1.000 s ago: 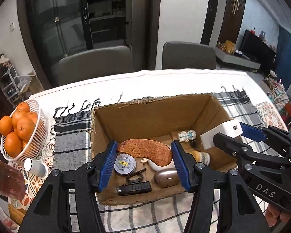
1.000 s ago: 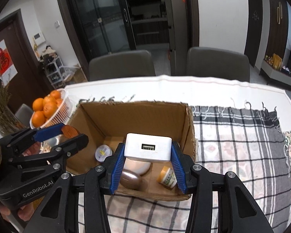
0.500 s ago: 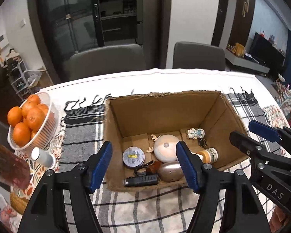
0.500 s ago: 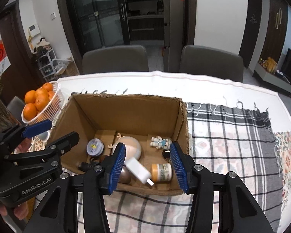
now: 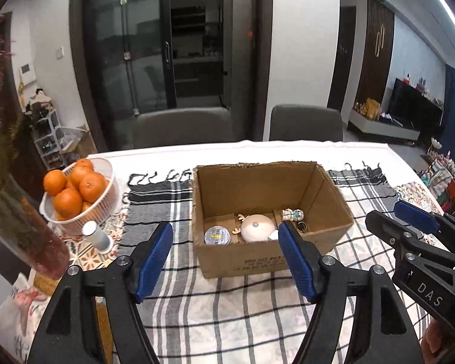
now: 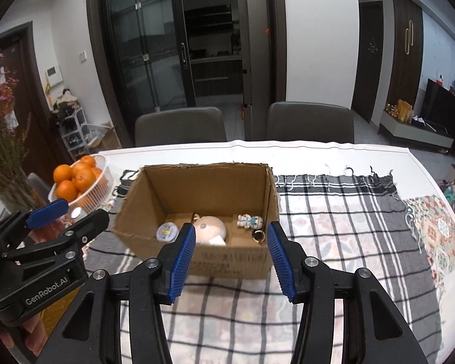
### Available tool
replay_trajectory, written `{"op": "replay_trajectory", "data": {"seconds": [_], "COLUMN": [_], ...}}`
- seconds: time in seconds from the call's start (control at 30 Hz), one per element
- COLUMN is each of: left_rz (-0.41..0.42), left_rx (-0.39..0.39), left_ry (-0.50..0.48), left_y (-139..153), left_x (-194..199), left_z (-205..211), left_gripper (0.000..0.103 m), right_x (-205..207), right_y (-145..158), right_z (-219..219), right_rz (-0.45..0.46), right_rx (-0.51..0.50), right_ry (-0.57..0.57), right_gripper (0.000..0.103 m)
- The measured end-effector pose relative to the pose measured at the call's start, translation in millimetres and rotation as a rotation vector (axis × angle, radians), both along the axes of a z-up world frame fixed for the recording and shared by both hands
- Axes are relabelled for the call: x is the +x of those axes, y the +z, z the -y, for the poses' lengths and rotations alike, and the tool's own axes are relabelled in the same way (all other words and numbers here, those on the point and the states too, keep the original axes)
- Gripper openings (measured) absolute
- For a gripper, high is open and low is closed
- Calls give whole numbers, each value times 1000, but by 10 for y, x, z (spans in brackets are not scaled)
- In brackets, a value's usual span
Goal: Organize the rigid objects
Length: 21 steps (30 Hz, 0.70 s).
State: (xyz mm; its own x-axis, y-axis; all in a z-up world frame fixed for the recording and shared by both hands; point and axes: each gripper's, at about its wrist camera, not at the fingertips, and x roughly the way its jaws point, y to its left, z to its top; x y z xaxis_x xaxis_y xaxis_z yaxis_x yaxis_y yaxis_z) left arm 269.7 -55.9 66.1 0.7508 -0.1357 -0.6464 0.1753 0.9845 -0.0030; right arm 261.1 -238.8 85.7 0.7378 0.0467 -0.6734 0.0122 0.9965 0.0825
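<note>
The open brown cardboard box (image 5: 267,254) stands on the black-and-white plaid cloth (image 5: 227,318) covering the worktop, at about twelve o'clock from both grippers. It looks light and fairly stiff, though its thin walls would likely buckle under a hard squeeze; a top edge of a side wall, or both end walls at once, seems the safest place to take hold.

The rigid things lie on the box floor. A round silver tin with a yellow label (image 5: 217,236) sits at nine o'clock, and a white dome-shaped gadget with little wooden antlers (image 5: 255,231) in the middle. I would guess the dome is smooth and apt to slip, so a grip low across its widest part suits it. At two o'clock of the dome stands a small white-and-blue astronaut figure (image 6: 249,220) with a dark key ring (image 6: 258,235) just beside it; both look light, hard and small enough to pinch across the body. A white corner of something (image 5: 273,236) pokes up beside the dome; what it is I cannot tell.

The left gripper (image 5: 226,262) is opening, its blue-padded fingers (image 5: 153,261) well apart and empty. The right gripper (image 6: 230,262) also has its fingers apart with nothing between them.

A white basket of oranges (image 5: 75,194) sits at ten o'clock, off the cloth.
</note>
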Motion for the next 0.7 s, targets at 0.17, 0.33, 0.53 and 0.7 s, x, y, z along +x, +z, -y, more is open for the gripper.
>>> {"op": "replay_trajectory", "data": {"seconds": [0.17, 0.33, 0.53, 0.7], "left_rz": [49, 104, 122, 157], "left_rx": [-6, -6, -21, 4], "left_ry": [21, 33, 36, 74], "left_y": [90, 157, 138, 134], "left_x": [-373, -768, -1112, -1324], "left_z": [-110, -199, -309, -363], "left_gripper": [76, 82, 84, 90], "right_x": [-349, -671, -1025, -1240], "right_y": [105, 196, 247, 272], "right_z": [-67, -124, -198, -260], "right_rz": [34, 66, 106, 137], "right_rx": [-1, -15, -39, -57], "right_ry": [-7, -19, -28, -34], "right_gripper": [51, 55, 58, 66]}}
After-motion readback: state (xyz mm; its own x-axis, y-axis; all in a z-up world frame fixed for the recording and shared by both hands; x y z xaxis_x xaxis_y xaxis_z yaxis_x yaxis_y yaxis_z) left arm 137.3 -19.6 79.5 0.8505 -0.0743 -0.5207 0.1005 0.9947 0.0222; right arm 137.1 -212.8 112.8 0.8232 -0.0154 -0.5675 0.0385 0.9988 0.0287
